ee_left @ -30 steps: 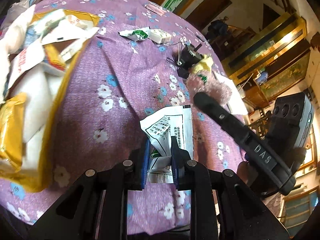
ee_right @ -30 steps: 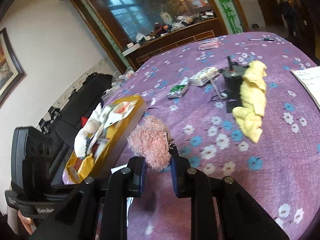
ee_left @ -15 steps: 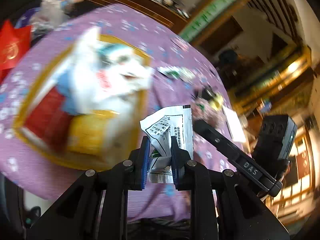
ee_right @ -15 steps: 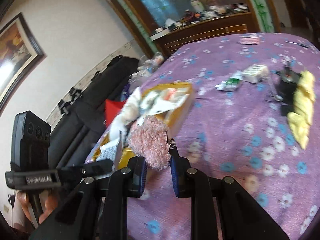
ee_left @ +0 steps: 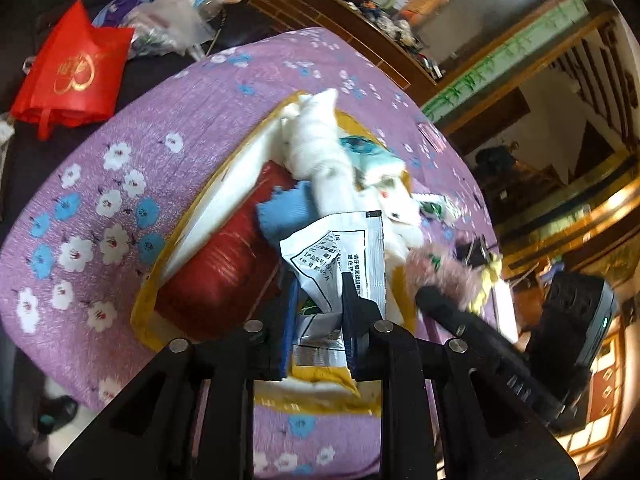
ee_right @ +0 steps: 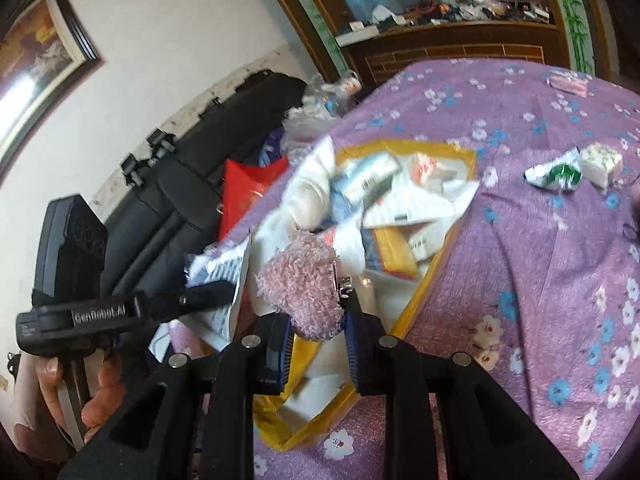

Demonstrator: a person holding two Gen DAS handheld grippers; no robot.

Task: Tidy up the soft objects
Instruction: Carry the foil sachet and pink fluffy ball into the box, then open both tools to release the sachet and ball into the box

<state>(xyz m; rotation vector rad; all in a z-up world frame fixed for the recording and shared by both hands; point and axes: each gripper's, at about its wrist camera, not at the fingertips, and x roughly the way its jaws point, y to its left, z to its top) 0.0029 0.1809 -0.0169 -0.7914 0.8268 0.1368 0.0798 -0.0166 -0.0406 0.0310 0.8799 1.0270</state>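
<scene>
Purple floral cloth covers the bench (ee_left: 120,184), with a yellow-rimmed open box (ee_left: 192,224) on it, crammed with soft stuff: a white cloth bundle (ee_left: 320,152), a blue cloth (ee_left: 288,212), a red ribbed item (ee_left: 224,268), paper packets. The left gripper (ee_left: 318,312) is clenched on a white printed sachet (ee_left: 340,256), which sticks up between the pads right over the near end of the box. The right gripper (ee_right: 316,336) has a fluffy pink pompom (ee_right: 304,288) between its pads; its jaws are opening, though the pads look to touch the fluff on both sides. The pompom hangs over the near corner of the same box (ee_right: 436,264), next to the sachet (ee_right: 224,272). The two grippers sit close side by side, each crowding the other's view; the left tool's black body and the person's hand (ee_right: 92,392) fill the lower left of the right wrist view.

Elsewhere on the bench, well apart from the box: a green and white crumpled packet (ee_right: 556,172) beside a small white tissue pack (ee_right: 600,162), and a pink flat item (ee_right: 570,82) at the far edge. A yellow cloth (ee_left: 490,280) peeks out behind the pompom in the left wrist view. Off the bench are a red bag (ee_left: 74,72), clear plastic bags (ee_left: 176,20), a black sofa (ee_right: 200,148) and a framed picture (ee_right: 36,52) on the wall. Motion blur softens the box contents.
</scene>
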